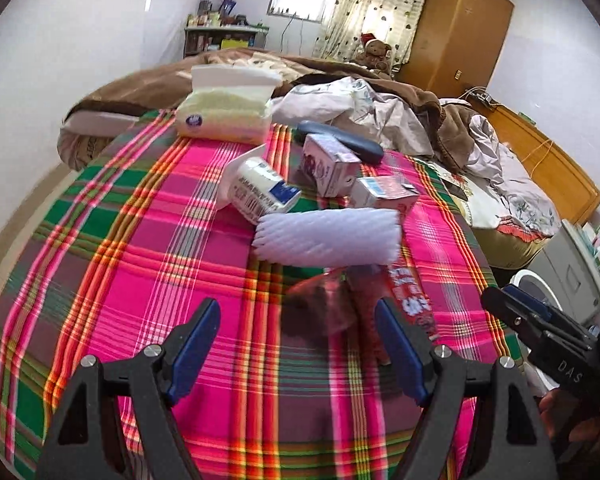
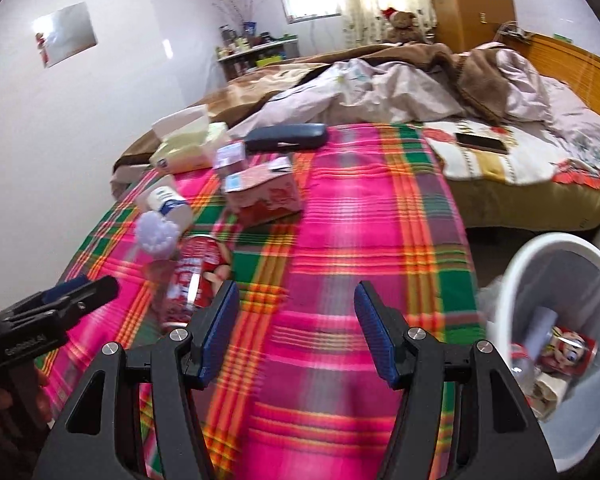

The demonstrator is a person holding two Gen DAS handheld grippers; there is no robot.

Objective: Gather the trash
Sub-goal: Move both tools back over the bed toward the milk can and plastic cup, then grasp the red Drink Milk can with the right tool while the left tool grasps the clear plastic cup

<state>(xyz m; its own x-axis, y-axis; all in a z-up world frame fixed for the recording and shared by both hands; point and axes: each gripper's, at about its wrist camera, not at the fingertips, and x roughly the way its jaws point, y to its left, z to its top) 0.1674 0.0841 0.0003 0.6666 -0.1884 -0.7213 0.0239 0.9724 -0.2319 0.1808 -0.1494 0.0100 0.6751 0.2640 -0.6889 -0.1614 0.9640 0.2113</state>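
Just ahead of the left gripper [image 1: 298,344], between its spread, empty fingers, lies the crinkly red-printed clear plastic wrapper [image 1: 340,300] on the plaid bed blanket [image 1: 140,240], long axis running roughly away from the fingers. Right gripper [image 2: 296,328] is wide open and empty too, with the wrapper off to its left, so the left looks nearer. White plastic trash bin [image 2: 540,256] sits right of the right fingers.

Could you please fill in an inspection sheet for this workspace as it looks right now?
Surface: plaid blanket on a bed.
Job's things: red wrapper, white foam sleeve, cartons, white bin already holding trash.
Clutter: tissue pack, dark case, phone.
Grippers: left gripper and right gripper open, empty.
Cables: nothing seen near the work.
Surroundings: teddy bear, wardrobe.
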